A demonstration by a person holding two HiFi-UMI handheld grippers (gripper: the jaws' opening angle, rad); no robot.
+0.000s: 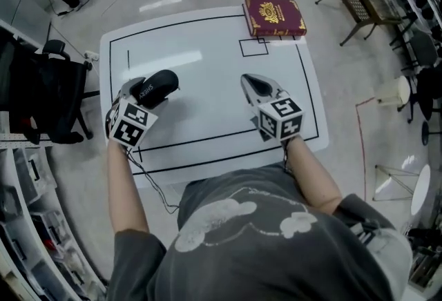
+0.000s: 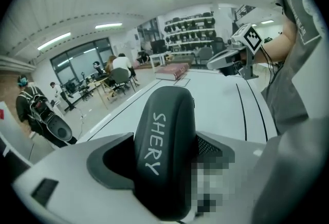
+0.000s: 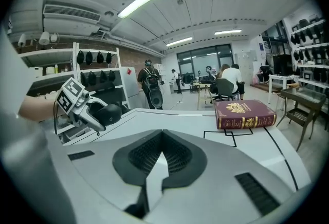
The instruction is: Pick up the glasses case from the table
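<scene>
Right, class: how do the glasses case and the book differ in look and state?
The glasses case is black and rounded; the book is maroon and rectangular, with gold print. The glasses case is clamped in the left tool; the book lies untouched at the far edge of the table. Both are closed.

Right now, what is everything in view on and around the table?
black oval glasses case with white lettering: one, black, held at the table's left side
dark red hardcover book with gold emblem: one, dark red, table's far edge
white table with black lines: one, white, in front of the person
left tongs: one, grey, closed on the glasses case
right tongs: one, grey, shut, empty, over the table's right side
</scene>
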